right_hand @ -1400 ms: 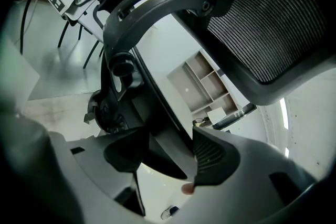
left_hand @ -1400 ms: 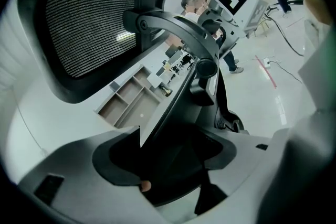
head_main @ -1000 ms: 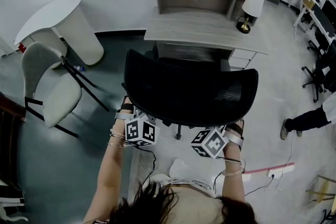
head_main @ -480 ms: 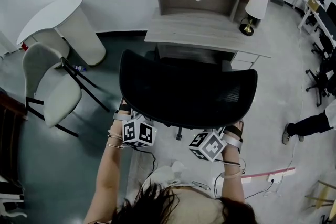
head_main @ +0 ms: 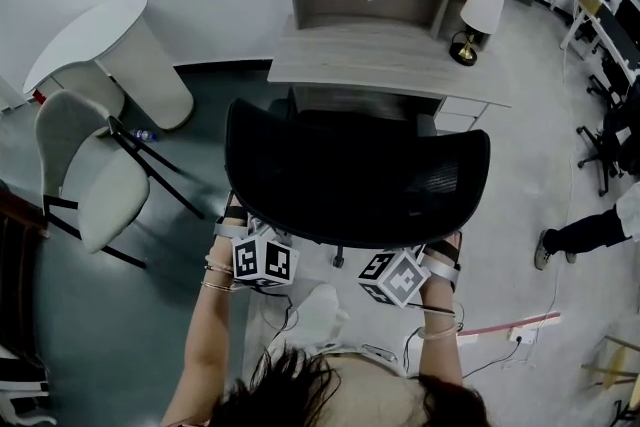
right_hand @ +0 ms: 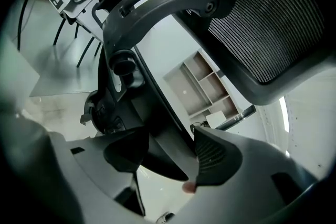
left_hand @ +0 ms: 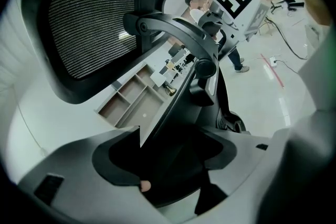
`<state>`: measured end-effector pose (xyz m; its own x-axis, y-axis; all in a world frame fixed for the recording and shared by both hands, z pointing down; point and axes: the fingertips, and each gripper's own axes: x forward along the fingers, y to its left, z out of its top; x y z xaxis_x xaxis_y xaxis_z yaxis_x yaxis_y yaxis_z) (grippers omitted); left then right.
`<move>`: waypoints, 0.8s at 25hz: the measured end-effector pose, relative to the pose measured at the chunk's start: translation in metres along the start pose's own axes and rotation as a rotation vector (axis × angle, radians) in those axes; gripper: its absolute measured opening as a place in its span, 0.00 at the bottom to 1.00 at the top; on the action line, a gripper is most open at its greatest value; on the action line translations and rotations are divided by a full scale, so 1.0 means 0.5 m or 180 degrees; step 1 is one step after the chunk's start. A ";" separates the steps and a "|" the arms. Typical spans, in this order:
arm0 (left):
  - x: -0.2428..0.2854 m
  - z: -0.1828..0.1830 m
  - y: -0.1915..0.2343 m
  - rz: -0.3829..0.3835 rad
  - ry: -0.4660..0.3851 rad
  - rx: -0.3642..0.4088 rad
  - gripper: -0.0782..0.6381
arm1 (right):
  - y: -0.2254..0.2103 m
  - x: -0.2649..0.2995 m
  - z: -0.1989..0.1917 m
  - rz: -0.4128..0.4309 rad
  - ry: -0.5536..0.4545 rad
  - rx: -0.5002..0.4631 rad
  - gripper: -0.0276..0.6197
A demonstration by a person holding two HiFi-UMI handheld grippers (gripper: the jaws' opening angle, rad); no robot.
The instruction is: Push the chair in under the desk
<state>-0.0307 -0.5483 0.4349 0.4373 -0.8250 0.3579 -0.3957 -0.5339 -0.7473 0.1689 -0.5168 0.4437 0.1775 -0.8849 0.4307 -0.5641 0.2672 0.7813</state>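
Where the scene begins at the left, a pale padded side chair (head_main: 85, 165) on thin black legs is seen near a round white table (head_main: 110, 35). The left gripper (left_hand: 168, 165) is clamped on the hard black frame of the mesh-backed chair (head_main: 355, 170), and the right gripper (right_hand: 165, 157) likewise. The chair is set close before the wood-grain desk (head_main: 385, 65), where a white-shaded lamp (head_main: 478, 15) is stood.

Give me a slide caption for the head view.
Left claw and right claw hold the black chair by its backrest, facing the grey desk.
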 end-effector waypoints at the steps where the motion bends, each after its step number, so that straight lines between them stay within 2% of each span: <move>1: 0.002 0.001 -0.001 -0.0008 0.0003 -0.0004 0.52 | 0.000 0.003 -0.002 0.0003 0.0025 0.0007 0.44; 13: 0.015 0.017 -0.001 0.0041 -0.0008 -0.0007 0.52 | -0.020 0.029 -0.011 -0.0153 0.0233 -0.0043 0.45; 20: 0.014 0.021 -0.003 0.0030 0.0018 -0.0026 0.52 | -0.019 0.033 -0.015 -0.0165 0.0179 -0.0013 0.45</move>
<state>-0.0186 -0.5512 0.4328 0.4289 -0.8310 0.3541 -0.4063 -0.5276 -0.7460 0.1832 -0.5309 0.4466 0.2515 -0.8747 0.4143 -0.5496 0.2233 0.8050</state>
